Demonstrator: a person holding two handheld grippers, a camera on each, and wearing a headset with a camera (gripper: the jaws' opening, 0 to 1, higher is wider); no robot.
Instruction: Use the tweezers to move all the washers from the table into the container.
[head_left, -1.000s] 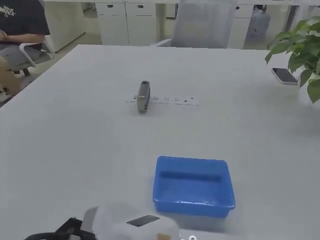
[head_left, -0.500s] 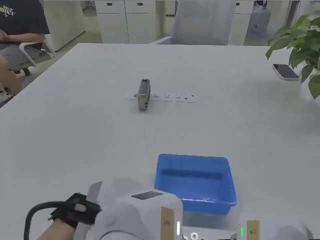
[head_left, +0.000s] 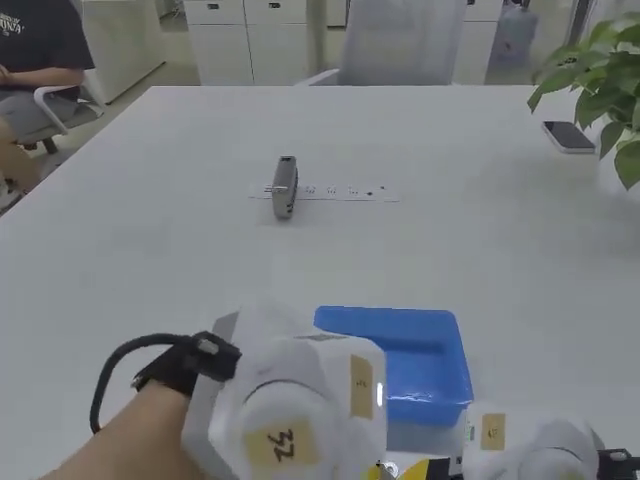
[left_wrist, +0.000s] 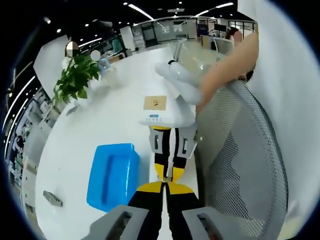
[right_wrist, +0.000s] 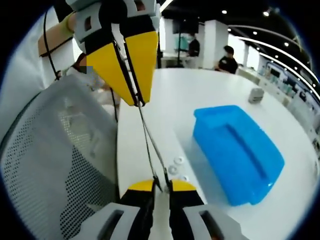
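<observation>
Thin metal tweezers stretch between my two grippers at the table's near edge. My left gripper is shut on one end; its yellow jaws hang at the top of the right gripper view. My right gripper is shut on the other end, and in the left gripper view it faces the left one tip to tip. A few small washers lie on the white table just beside the tweezers. The blue container stands right behind them. In the head view the left gripper's white housing covers the container's near left corner.
A grey mesh chair stands close against the table's near edge. Farther back lie a power strip with a grey adapter and a phone. A potted plant stands at the right. A person sits at the far left.
Both grippers have risen into the head view from the bottom edge, the left one farther up and in front of the container. The container has not moved.
</observation>
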